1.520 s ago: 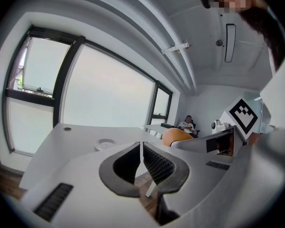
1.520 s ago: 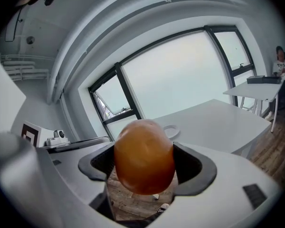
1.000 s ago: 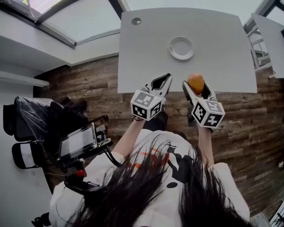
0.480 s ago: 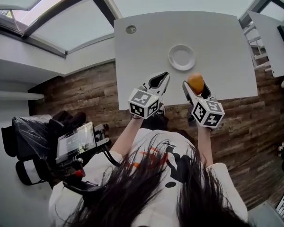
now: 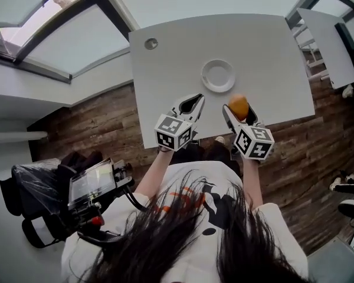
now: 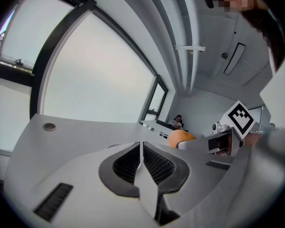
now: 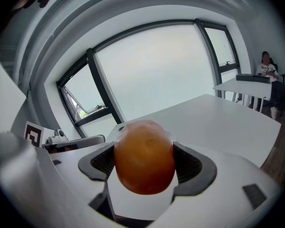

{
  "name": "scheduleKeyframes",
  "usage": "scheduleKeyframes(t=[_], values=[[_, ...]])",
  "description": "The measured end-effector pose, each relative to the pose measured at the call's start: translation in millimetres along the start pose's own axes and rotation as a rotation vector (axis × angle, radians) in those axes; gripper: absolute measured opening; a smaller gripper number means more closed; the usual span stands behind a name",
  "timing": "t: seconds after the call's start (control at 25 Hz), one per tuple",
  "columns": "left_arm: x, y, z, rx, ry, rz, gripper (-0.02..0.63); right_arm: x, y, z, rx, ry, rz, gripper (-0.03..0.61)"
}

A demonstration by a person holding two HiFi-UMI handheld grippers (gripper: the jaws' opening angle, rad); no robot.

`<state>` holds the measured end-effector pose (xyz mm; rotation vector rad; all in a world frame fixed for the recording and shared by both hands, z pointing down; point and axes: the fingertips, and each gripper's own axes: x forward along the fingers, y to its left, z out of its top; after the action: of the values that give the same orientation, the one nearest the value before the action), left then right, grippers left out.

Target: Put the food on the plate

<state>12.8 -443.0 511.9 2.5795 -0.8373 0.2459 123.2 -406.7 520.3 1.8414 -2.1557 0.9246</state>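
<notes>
An orange, egg-shaped piece of food (image 5: 239, 106) (image 7: 144, 157) is clamped between the jaws of my right gripper (image 5: 238, 107) (image 7: 144, 163), held above the near edge of the white table (image 5: 183, 46). The food also shows in the left gripper view (image 6: 180, 137). A small white round plate (image 5: 218, 75) sits empty on the table just beyond both grippers. My left gripper (image 5: 190, 104) (image 6: 140, 151) is shut with nothing between its jaws, hovering over the table's near edge, left of the right one.
A round grommet (image 5: 151, 43) (image 6: 49, 126) is set in the table's far left corner. Another white table (image 5: 330, 34) (image 7: 249, 82) stands to the right, with a person seated beyond it. Wood floor lies below; a black chair and equipment (image 5: 76, 187) are at my left.
The view has shifted so the table and plate sit closer to both grippers. The right gripper still holds the orange food; the left stays shut.
</notes>
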Motion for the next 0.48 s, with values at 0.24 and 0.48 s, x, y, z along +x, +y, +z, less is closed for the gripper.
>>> scheduleKeyframes(t=[0.24,0.48], values=[[10.1,2.4,1.0,-0.012,0.01,-0.004,0.006,5.5,-15.9,14.2,-0.023,0.017,-0.007,0.374],[20.9,23.6,3.2,-0.034,-0.002,0.043,0.006,41.6,-16.3,22.2,-0.119,0.049,0.036,0.374]])
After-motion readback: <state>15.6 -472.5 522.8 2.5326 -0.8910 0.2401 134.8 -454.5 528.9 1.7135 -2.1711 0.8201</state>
